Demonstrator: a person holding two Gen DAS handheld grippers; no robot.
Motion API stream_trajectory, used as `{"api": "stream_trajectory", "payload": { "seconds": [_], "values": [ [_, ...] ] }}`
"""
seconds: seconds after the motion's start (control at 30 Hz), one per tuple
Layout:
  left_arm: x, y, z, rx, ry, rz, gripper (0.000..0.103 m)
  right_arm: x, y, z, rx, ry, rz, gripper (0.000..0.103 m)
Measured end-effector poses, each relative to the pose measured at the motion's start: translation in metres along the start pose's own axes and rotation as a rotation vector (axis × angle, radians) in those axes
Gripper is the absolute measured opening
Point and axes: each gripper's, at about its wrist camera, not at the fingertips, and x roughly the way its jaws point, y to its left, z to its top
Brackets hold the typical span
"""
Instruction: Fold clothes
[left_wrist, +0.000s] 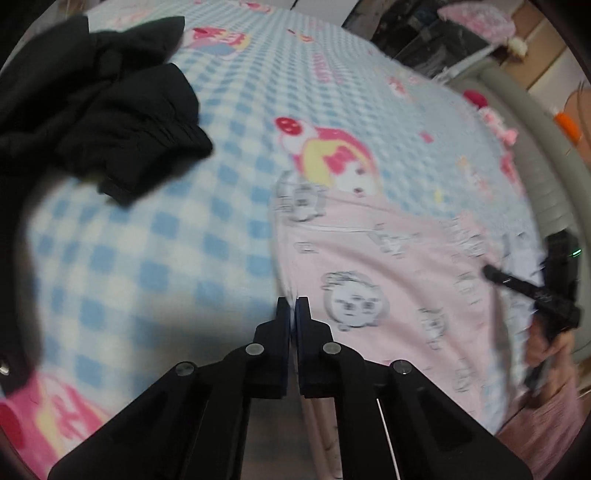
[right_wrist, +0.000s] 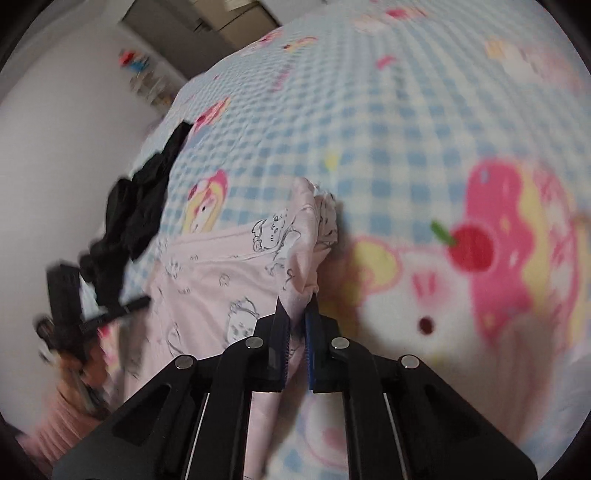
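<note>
Both grippers pinch the pink garment's near edge.
Your left gripper (left_wrist: 293, 308) and right gripper (right_wrist: 297, 308) are clamped on the pink garment (left_wrist: 388, 266); carry both corners evenly across the blanket (left_wrist: 147, 258).

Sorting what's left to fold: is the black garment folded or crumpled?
Crumpled. The black garment lies bunched in irregular lumps on the checked blanket, no flat folded edges.

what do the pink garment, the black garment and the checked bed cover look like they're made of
Pink garment: thin, matte woven or knit cloth, likely cotton; it creases softly and carries printed cartoon faces.
Black garment: matte soft fabric with a gathered, ribbed-looking edge; the fibre is unclear.
Checked bed cover: looks like plush fleece, fuzzy surface, though blur may exaggerate that.
</note>
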Motion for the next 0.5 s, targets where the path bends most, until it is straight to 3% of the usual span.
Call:
{"api": "stream_trajectory", "payload": {
  "seconds": [0.07,0.17,0.23,0.3,0.37,0.4,0.43,0.5],
  "values": [
    [0.011,0.004,-0.003,0.009,0.034,0.025,0.002,0.009,-0.004,0.001,-0.058,0.045,-0.077,0.005],
    [0.023,0.007,-0.007,0.026,0.063,0.051,0.002,0.022,-0.025,-0.003,0.0,0.07,-0.046,0.006],
    [0.018,0.009,-0.003,0.008,0.061,0.032,0.007,0.018,-0.042,-0.004,0.1,0.04,0.006,0.008],
    [0.01,0.014,0.003,-0.021,0.054,-0.031,0.007,0.01,-0.049,-0.003,0.144,0.015,0.002,0.016],
    [0.001,0.016,0.013,-0.009,0.017,-0.036,0.012,0.0,-0.053,-0.003,0.15,0.005,-0.003,0.028],
    [-0.003,0.016,0.017,-0.002,-0.002,-0.038,0.022,-0.005,-0.052,-0.001,0.153,-0.002,-0.003,0.036],
    [-0.004,0.015,0.023,-0.002,-0.007,-0.051,0.039,-0.01,-0.053,0.001,0.153,-0.022,-0.006,0.039],
    [-0.002,0.013,0.035,-0.004,-0.016,-0.074,0.048,-0.016,-0.048,0.01,0.132,-0.063,-0.037,0.04]
  ]
}}
